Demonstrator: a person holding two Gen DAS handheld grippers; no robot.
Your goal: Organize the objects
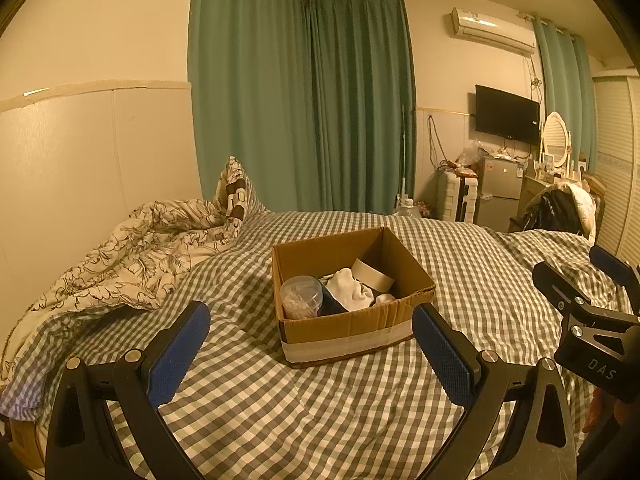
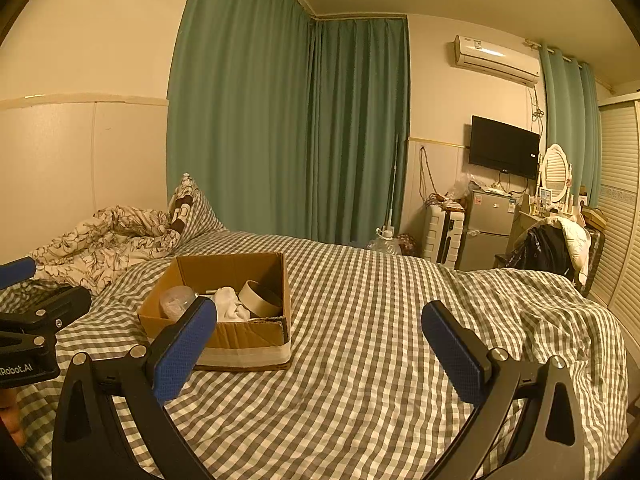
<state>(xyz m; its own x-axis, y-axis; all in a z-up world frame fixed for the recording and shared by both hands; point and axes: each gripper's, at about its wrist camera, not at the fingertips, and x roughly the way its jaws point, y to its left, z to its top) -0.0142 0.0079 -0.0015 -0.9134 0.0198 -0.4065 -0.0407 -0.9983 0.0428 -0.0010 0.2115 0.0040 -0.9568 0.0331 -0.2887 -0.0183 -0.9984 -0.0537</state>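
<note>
Hovering over the bed: left gripper [image 1: 310,334], jaws spread wide, nothing between the blue pads. Right gripper [image 2: 319,336] same, jaws wide apart and empty, over bare checked bedspread [image 2: 360,360]. Each gripper shows at the edge of the other's view; they sit side by side, apart, neither touching anything.

Cardboard box [image 1: 352,328] sits on the bedspread just ahead of the left gripper, open-topped, pale tape band around its base. In the right wrist view the same box lies to the left, partly behind the left-hand finger.

Inside the box:
- clear plastic tub [image 1: 301,296] with pale contents, near-left corner
- white cloth bundle [image 1: 350,286] in the middle, over something dark
- tape roll [image 1: 372,274], tilted, against the far-right side

Items are touching or packed close; exact overlap unclear.

Floral duvet [image 1: 120,256] bunched on the bed's left side, with a pillow [image 1: 234,192] propped behind it.

Beyond the bed: green curtains [image 1: 304,100], a white suitcase [image 2: 444,234], a small grey fridge [image 2: 486,232], wall TV [image 2: 504,146], air conditioner [image 2: 496,58] up high.
</note>
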